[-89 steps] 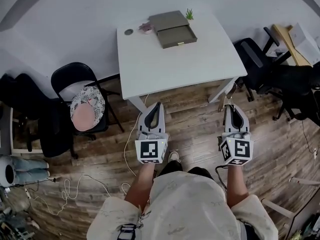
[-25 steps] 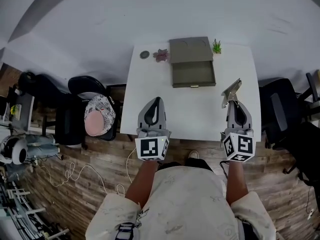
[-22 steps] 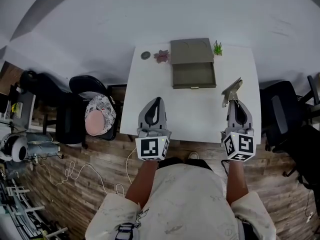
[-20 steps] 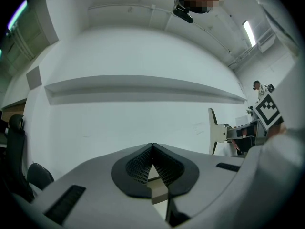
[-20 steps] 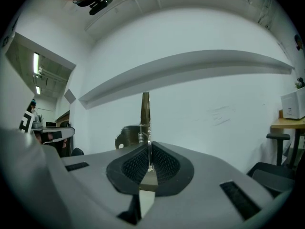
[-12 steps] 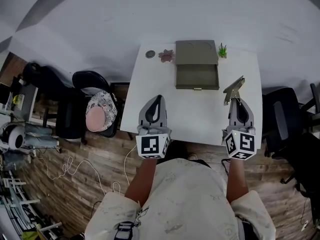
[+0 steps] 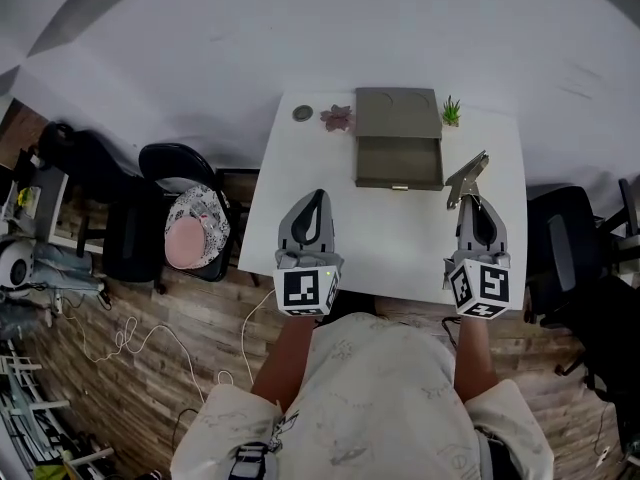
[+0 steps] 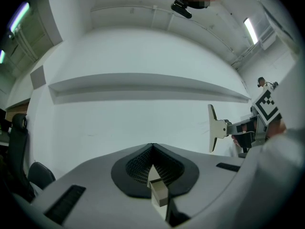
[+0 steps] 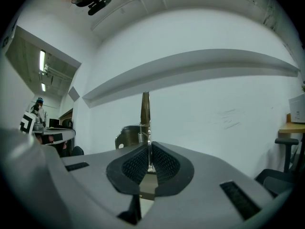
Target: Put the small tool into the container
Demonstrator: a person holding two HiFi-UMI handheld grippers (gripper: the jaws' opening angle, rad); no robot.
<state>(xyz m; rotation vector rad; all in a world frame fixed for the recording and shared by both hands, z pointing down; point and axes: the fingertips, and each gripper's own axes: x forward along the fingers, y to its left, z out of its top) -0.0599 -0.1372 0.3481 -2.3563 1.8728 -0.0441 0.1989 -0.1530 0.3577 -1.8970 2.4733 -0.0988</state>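
While a person stands at the near edge of a white table [image 7: 390, 238], the right gripper [image 7: 470, 200] pinches the small tool [image 7: 467, 178] in its closed jaws, lifted above the tabletop. The left gripper [image 7: 316, 196] hangs level with it at the person's other side, jaws pressed together on nothing. The container [image 7: 399, 138] sits at the far middle of the table, at about 10 o'clock from the right gripper's tip and well apart from it. It lies at about 2 o'clock from the left gripper. The right gripper carries the tool and looks a little nearer, so the coming move is probably a reach forward and to the left. The tool's long axis points to about 1 o'clock, away from the container's opening. The tool is flat, pale metal with a thin blade-like plate; seen edge-on from the right gripper view [image 9: 145, 111], it stands upright, with a small coil spring near the pads. The container is a matte olive-grey box, rectangular, with a closed part at 12 o'clock. A shallow open tray faces the person, and a small brass-coloured pull sits on its near edge. Its straight walls look rigid.
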